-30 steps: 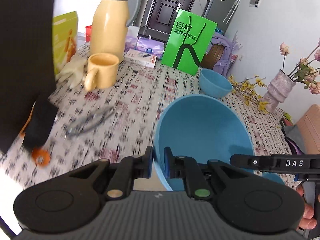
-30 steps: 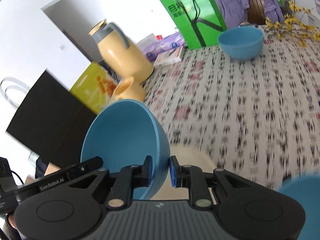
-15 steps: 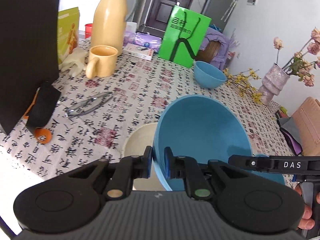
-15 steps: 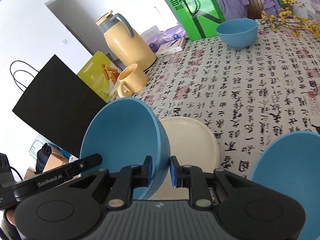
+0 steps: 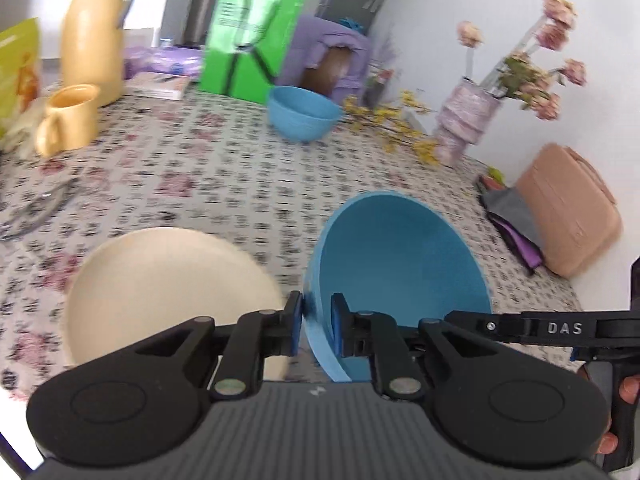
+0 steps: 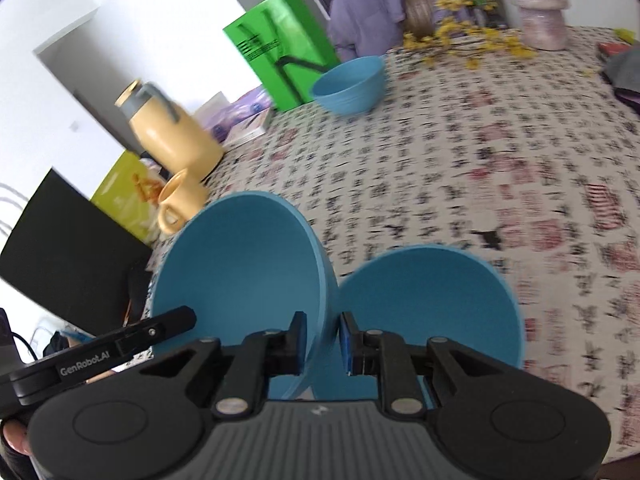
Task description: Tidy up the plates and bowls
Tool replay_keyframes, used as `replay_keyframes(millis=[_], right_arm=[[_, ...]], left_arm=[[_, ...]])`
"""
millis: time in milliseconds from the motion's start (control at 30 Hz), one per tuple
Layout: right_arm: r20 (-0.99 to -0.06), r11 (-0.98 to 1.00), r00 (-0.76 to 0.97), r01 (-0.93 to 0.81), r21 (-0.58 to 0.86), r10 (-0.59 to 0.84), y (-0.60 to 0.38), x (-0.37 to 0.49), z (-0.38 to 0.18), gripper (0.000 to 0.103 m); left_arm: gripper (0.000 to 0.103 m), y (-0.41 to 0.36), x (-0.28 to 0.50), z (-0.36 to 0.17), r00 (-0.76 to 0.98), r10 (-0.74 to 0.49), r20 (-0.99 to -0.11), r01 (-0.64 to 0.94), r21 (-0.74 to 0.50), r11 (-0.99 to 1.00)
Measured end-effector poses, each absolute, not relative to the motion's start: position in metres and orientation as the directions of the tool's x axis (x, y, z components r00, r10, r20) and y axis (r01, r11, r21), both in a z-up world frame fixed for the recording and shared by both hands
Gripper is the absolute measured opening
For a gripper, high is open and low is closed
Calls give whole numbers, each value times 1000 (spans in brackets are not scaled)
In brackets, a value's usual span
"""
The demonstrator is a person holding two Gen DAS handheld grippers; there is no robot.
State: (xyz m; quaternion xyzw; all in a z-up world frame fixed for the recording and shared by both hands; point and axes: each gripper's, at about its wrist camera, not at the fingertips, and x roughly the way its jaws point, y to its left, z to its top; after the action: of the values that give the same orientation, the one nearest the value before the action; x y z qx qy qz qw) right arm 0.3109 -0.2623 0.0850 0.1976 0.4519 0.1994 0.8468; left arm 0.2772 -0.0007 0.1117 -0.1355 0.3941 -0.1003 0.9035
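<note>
Since the earlier frames both hands have swung across the table [image 5: 224, 168], so the far blue bowl [image 5: 303, 114] by the green bag [image 5: 250, 40] now sits nearer the middle of the left view. The left gripper [image 5: 316, 322] stays clenched on the rim of its blue bowl [image 5: 400, 264], and the right gripper [image 6: 323, 344] likewise on its own bowl [image 6: 244, 264]. Only the left view shows the cream plate [image 5: 168, 280], lying beside the held bowl; only the right view shows both held bowls side by side.

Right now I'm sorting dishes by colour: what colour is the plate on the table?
Cream, plain: plate, clearest in the left wrist view.
</note>
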Motion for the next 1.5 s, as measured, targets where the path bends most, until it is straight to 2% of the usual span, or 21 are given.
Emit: replay_keyframes(millis=[267,367,467,833,1167,1233,1333,1500], right_arm=[[-703,865,535,-115,489,469,-301,311,84,20],[-714,888,547,-136,440,438,-303,308,82,28],[-721,913,566,-177,367,400,-296,304,84,32],[-735,924,564,-170,343,376,-308,303,75,32],[-736,932,576,-154,328,355,-318,300,72,35],[-742,939,578,-158,305,339,-318,300,72,39],[-743,950,594,-155,270,309,-320,299,72,39],[-721,942,608,-175,286,332,-321,303,79,40]], left_arm=[[15,-44,286,105,617,-343,-709,136,-332,933],[15,-52,287,96,583,-356,-730,145,-338,930],[15,-57,287,90,567,-351,-745,149,-326,933],[17,-72,292,72,510,-365,-779,200,-306,931],[20,-70,291,74,526,-378,-762,226,-303,926],[22,-69,289,75,530,-380,-758,229,-303,925],[26,-67,287,78,545,-375,-750,241,-289,927],[41,-56,294,87,592,-357,-722,240,-265,934]])
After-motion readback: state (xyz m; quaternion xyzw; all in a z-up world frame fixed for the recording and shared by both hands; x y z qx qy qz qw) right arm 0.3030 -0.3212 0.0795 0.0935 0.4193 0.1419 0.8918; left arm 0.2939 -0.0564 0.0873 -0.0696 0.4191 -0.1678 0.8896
